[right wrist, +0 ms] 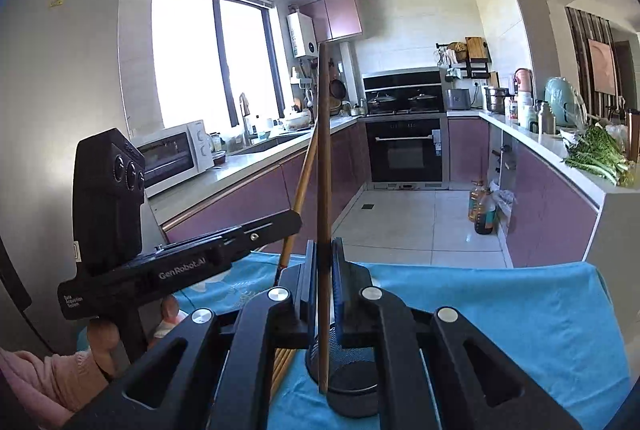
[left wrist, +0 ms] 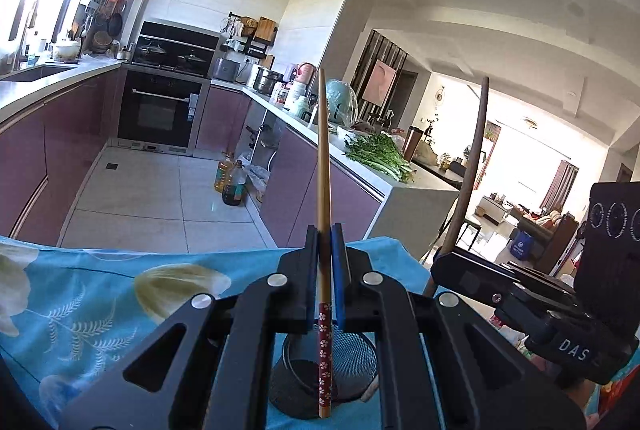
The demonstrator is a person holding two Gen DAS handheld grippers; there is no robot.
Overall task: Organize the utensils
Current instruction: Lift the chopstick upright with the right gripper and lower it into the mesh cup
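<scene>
My left gripper (left wrist: 325,230) is shut on a light wooden chopstick (left wrist: 323,166) with a red flowered end, held upright, its lower end over a black mesh utensil cup (left wrist: 352,358). My right gripper (right wrist: 324,244) is shut on a dark brown chopstick (right wrist: 324,150), also upright, its lower end at a black mesh cup (right wrist: 352,378). The right gripper's body (left wrist: 520,294) and its dark chopstick (left wrist: 476,150) show at the right of the left wrist view. The left gripper's body (right wrist: 180,262) and its light chopstick (right wrist: 302,186) show at the left of the right wrist view.
The cup stands on a table with a blue flowered cloth (left wrist: 100,294). More light chopsticks (right wrist: 282,366) lie on the cloth (right wrist: 500,310) left of the cup. Beyond the table edge lie the kitchen floor (left wrist: 160,198), purple cabinets and a counter with greens (left wrist: 380,154).
</scene>
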